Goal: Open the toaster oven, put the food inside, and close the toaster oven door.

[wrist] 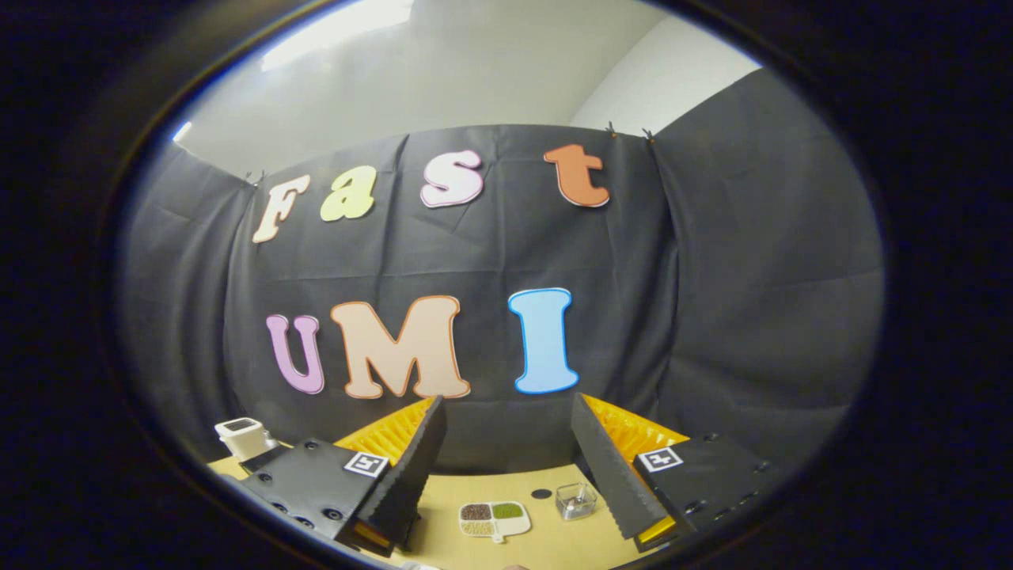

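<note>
Gripper (506,443) fingers spread wide, holding nothing, raised over the table (554,546). White toaster oven (245,437) sits far left, beyond the left finger. Divided food plate (494,519) lies between the fingers, clear cup (575,500) beside it.

No words, brand names or numbers can be read on anything on the surface (546,538). The only signs are two square black-and-white coded markers, one on each finger mount of the hand-held gripper (506,400). Taken from the gap between the fingertips, the left marker (368,464) lies at 8 o'clock and the right marker (659,458) at 4 o'clock. Neither pattern contains letters or digits. The fingers stand spread apart, gripping nothing.
</note>
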The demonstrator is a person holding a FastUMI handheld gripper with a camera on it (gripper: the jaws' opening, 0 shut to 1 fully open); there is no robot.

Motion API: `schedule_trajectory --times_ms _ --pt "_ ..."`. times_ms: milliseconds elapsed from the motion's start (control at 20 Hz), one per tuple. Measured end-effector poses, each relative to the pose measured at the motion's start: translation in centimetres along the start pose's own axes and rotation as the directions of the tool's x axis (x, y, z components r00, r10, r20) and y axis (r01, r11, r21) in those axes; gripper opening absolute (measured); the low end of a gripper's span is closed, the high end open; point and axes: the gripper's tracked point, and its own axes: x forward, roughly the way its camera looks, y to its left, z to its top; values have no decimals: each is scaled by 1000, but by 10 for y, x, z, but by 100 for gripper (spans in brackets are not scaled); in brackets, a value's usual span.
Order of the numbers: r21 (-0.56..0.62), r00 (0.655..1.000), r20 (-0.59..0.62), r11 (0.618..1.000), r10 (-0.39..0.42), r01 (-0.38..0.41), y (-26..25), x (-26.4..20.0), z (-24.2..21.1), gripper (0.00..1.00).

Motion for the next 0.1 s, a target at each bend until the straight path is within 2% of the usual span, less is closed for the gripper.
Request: schedule_trajectory --times_ms 100 --pt "-1 1000 26 1000 12 -12 -3 0 6 98"
